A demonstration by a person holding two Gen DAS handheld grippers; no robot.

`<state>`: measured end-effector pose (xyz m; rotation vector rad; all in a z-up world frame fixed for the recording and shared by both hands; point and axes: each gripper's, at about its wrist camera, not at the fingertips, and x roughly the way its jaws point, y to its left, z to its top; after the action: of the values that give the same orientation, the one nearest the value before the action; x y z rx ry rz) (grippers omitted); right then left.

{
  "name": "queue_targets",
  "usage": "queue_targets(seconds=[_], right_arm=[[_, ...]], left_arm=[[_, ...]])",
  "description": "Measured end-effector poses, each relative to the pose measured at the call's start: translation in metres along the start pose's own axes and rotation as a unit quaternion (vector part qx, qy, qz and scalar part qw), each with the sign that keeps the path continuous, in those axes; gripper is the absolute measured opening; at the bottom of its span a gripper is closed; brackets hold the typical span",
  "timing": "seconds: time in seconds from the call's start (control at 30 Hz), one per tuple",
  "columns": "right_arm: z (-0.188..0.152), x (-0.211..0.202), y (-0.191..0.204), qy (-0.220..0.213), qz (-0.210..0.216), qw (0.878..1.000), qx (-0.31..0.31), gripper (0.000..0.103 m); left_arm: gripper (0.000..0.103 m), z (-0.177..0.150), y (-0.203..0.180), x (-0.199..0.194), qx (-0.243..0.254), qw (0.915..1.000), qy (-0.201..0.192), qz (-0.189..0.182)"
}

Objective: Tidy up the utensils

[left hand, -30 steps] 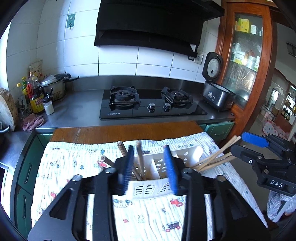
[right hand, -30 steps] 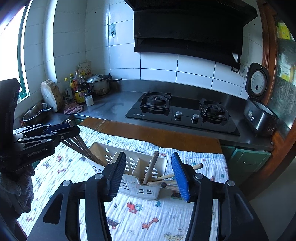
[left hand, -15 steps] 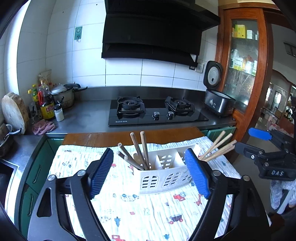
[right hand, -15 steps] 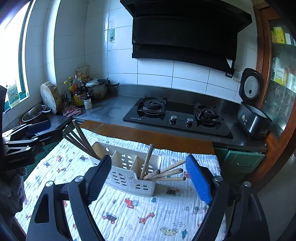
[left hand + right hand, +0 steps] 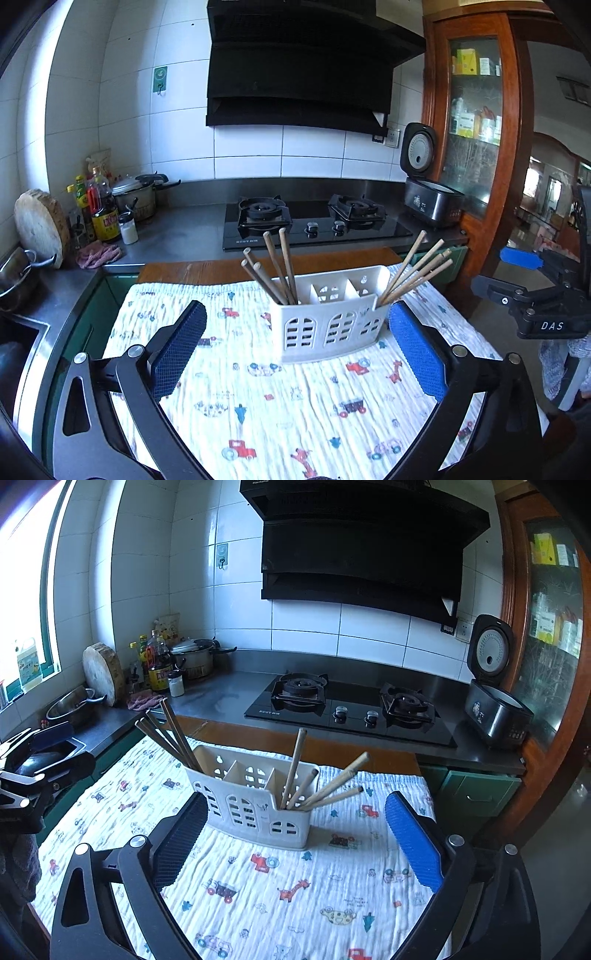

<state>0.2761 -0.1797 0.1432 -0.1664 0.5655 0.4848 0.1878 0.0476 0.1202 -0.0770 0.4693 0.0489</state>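
Note:
A white three-compartment utensil caddy (image 5: 328,317) (image 5: 255,805) stands on a cartoon-print cloth (image 5: 277,398). One bunch of wooden chopsticks (image 5: 273,266) (image 5: 170,734) leans out of its left end compartment, and another bunch (image 5: 417,269) (image 5: 325,782) leans out of the right end. The middle compartment looks empty. My left gripper (image 5: 296,310) faces the caddy from a short way back; its jaws are opening wide and nothing is between the pads. My right gripper (image 5: 297,799) does the same from the right, jaws opening and nothing in them. Each gripper shows at the edge of the other's view (image 5: 532,288) (image 5: 40,753).
Behind the cloth is a wooden strip, then a steel counter with a black gas hob (image 5: 314,225). A rice cooker (image 5: 428,199) stands with its lid open at the right. Bottles and a pot (image 5: 110,210), a round chopping block (image 5: 40,225) and a sink (image 5: 22,332) are at the left.
Both grippers have drawn back from the caddy and their jaws have spread wide. The left let go of its chopsticks. Both bunches stay in the end compartments.

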Motion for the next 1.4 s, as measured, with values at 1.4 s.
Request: queue_targets(seconds=[1.4], right_arm=[[-0.131, -0.065, 0.053, -0.011, -0.03, 0.999, 0.032, 0.096]], left_arm=[[0.098, -0.122, 0.009, -0.073, -0.014, 0.9988, 0.034, 0.033]])
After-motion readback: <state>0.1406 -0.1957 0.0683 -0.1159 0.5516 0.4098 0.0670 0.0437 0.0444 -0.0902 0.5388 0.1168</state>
